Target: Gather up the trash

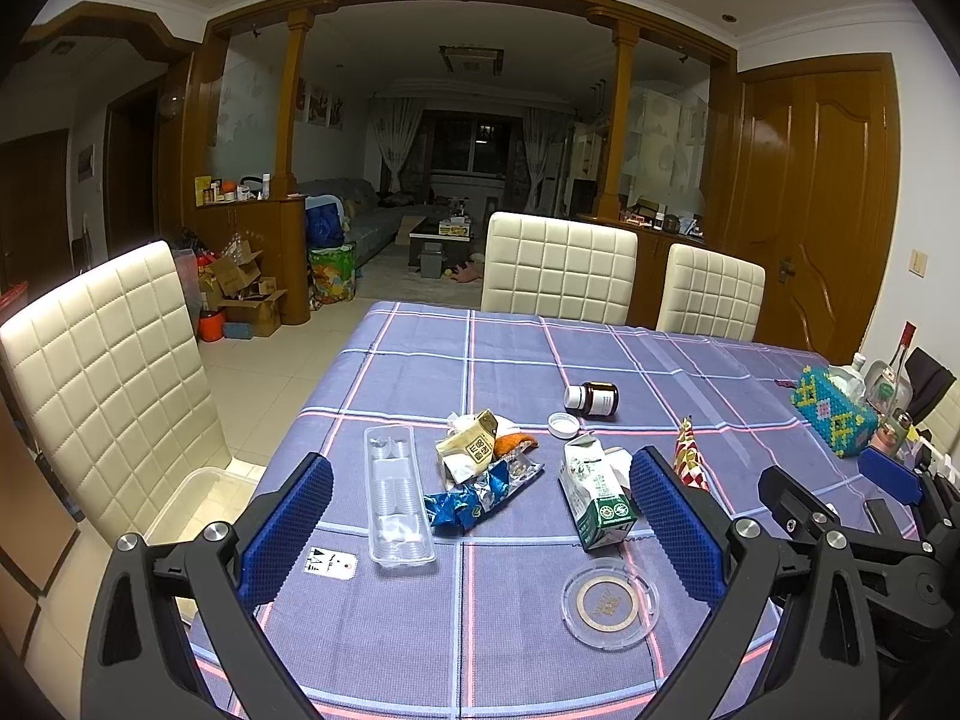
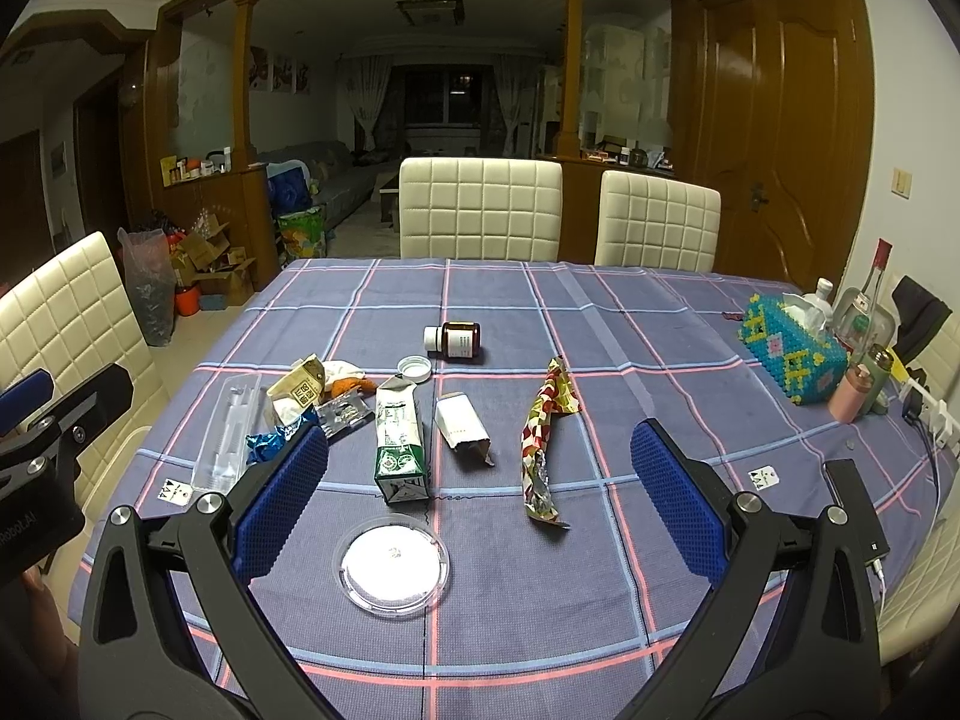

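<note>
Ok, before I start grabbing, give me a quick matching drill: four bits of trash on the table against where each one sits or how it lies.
Things:
1. brown bottle
2. green milk carton
3. clear plastic tray
4. red patterned wrapper

Places or states:
A. far left of the pile, near the table edge
B. lying on its side, cap off beside it
C. stretched out long, right of the small white box
D. tipped over, top torn open

Pairs: 1-B, 2-D, 3-A, 4-C

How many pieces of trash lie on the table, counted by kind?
Cartons and boxes: 3 (green milk carton, white box, yellow carton)
Foil wrappers: 3 (red-gold wrapper, blue wrapper, silver blister)
Plastic tray: 1
Brown bottle: 1
White cap: 1
Total: 9
</note>
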### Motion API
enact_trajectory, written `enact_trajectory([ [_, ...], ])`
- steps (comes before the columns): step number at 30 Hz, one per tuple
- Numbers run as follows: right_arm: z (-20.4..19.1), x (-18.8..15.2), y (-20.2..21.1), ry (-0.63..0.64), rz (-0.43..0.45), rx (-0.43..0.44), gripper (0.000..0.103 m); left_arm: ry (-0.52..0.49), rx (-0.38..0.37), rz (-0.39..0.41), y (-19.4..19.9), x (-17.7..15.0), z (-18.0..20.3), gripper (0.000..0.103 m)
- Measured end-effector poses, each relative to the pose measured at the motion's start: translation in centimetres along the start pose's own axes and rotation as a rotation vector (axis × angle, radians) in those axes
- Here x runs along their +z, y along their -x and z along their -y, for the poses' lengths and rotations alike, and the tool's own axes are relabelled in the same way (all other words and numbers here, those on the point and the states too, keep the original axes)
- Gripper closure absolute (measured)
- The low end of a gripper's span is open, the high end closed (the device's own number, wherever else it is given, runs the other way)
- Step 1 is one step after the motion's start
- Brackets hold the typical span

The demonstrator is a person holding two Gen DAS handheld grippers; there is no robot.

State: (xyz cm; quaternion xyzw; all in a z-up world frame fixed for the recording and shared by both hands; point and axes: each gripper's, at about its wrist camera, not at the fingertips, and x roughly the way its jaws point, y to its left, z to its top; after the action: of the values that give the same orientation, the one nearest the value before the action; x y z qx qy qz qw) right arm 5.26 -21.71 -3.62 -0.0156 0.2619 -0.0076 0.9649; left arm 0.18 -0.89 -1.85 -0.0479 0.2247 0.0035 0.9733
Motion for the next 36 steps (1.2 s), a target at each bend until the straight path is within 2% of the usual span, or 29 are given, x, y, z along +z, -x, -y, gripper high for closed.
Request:
enact_trajectory([
  [13, -0.3, -0.4, -0.2, 0.003, -0.006, 0.003, 0.004, 0.001, 0.001, -0.004, -0.1, -0.1, 0.1, 0.006],
  [18, -0.3, -0.8, -1.7, -0.010, -0.049, 0.020, 0.004, 0.002, 0.022, -0.034, -1.2, -1.5, 0.4, 0.006],
  [20, -0.4, -1.2, -2.8, -0.008, -0.076, 0.007, 0.004, 0.001, 0.045, -0.059, -2.1, -2.3, 0.3, 0.006],
  [25, -0.4, -2.8, -6.6, -0.006, -0.166, 0.047, 0.004, -0.003, 0.070, -0.166, -5.2, -4.6, -0.1, 0.006],
  [30, -1.3, -4.4, -10.3, 0.027, -0.240, 0.080, 0.004, 0.021, 0.095, -0.260, -8.6, -5.1, -1.8, 0.006],
  [36, -2.6, -4.6, -14.5, 0.043, -0.308, 0.117, 0.007, 0.082, 0.128, -0.372, -13.1, -5.9, -4.1, 0.006],
])
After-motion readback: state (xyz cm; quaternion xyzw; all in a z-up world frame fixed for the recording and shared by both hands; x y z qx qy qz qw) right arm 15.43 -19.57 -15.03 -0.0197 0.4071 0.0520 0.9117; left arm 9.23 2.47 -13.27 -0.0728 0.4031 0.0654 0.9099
